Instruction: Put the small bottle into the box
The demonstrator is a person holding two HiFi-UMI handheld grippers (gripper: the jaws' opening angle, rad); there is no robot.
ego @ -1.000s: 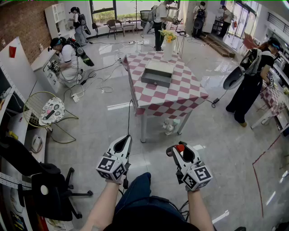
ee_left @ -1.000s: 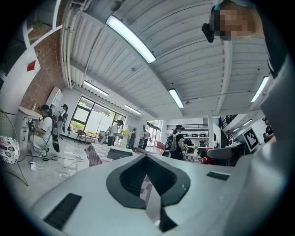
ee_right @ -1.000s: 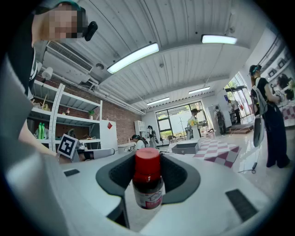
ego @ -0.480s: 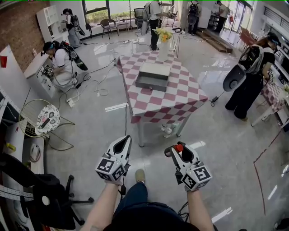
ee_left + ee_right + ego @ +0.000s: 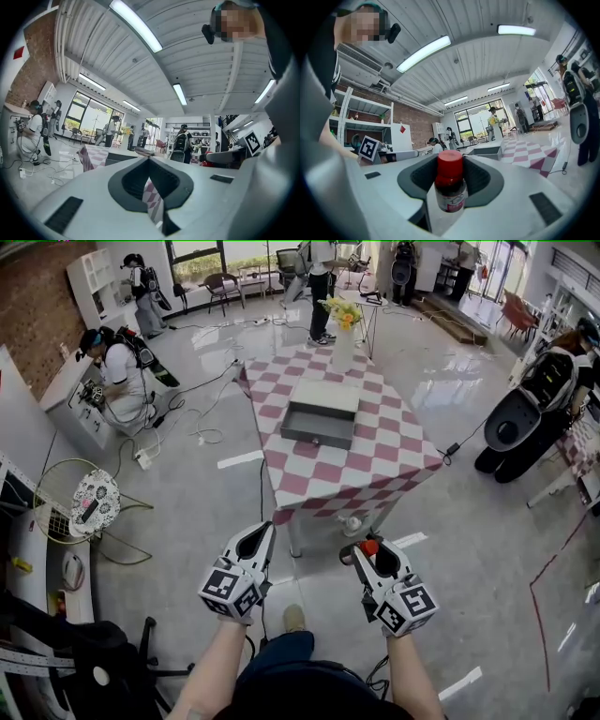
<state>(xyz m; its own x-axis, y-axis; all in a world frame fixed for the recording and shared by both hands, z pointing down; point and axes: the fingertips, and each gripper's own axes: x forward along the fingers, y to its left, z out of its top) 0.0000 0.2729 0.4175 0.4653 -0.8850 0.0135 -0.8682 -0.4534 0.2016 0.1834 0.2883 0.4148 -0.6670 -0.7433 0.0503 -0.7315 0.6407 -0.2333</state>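
Small bottle (image 5: 450,186): red-capped and dark-filled with a pale label. It is held upright between the jaws of the right hand-held gripper (image 5: 362,553), which are closed on its body and so stand fairly wide. The red cap is seen above the jaw tips in the head view.

Left hand-held gripper (image 5: 262,536): level, beside the right one. The jaws are drawn together and nothing is held between them.

Surface (image 5: 380,463): covered with a red-and-white checked cloth. Its near edge lies just beyond both grippers in the head view.

Box (image 5: 321,414): grey, shallow and open-topped, set near the middle of the surface and well apart from the bottle. No contents can be made out in it.

Vase of flowers (image 5: 344,337): placed at the far end of the surface, behind the box.

Step in hand, as judged: the bottle is secured and the approach to the surface is under way; nothing is yet placed.

Next move, as judged: the right gripper is to be brought over the box's open top. The bottle is then to be lowered inside the walls and released only once it is supported.
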